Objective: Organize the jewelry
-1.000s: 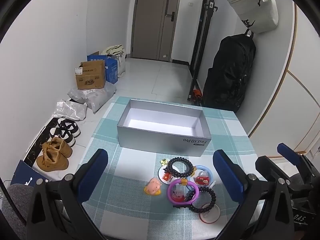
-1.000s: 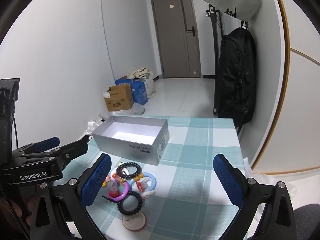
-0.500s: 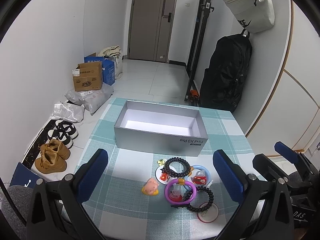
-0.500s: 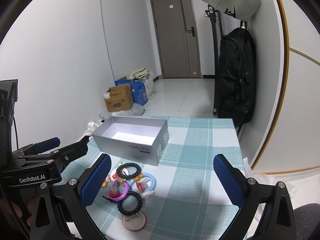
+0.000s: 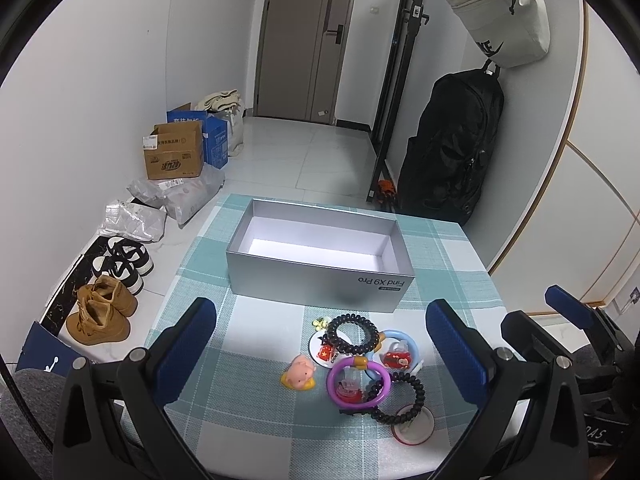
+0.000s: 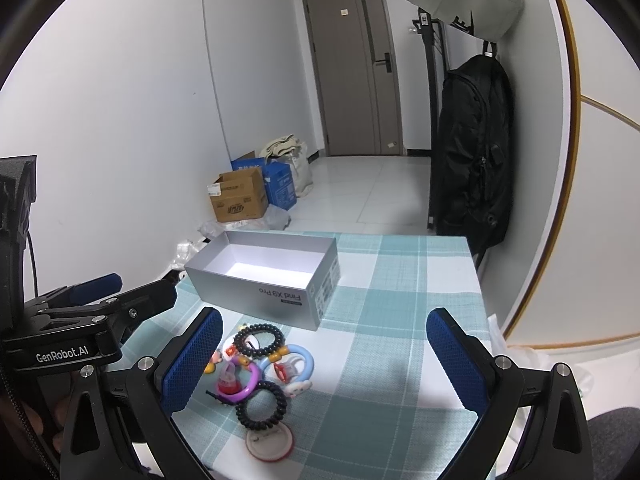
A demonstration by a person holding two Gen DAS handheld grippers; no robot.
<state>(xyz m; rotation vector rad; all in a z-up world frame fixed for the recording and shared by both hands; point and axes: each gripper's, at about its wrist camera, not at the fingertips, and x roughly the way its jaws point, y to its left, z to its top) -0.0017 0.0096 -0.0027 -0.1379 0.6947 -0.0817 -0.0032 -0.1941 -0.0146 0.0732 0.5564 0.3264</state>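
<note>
I count two tongs in my hands, the left tongs (image 5: 320,344) and the right tongs (image 6: 324,356), each with two blue pads. Ahead of them on the checked surface (image 5: 256,420) stands one grey box (image 5: 320,280). Between my left tongs lie two black coil bands (image 5: 352,333) (image 5: 400,394), one purple ring (image 5: 358,384), one blue ring (image 5: 400,350), one pink pig figure (image 5: 299,372) and two round badges (image 5: 322,350) (image 5: 412,426). On the floor to the left of the tongs I count one pair of brown boots (image 5: 102,310), one pair of black-and-white shoes (image 5: 122,258), and one brown carton (image 5: 174,156).
</note>
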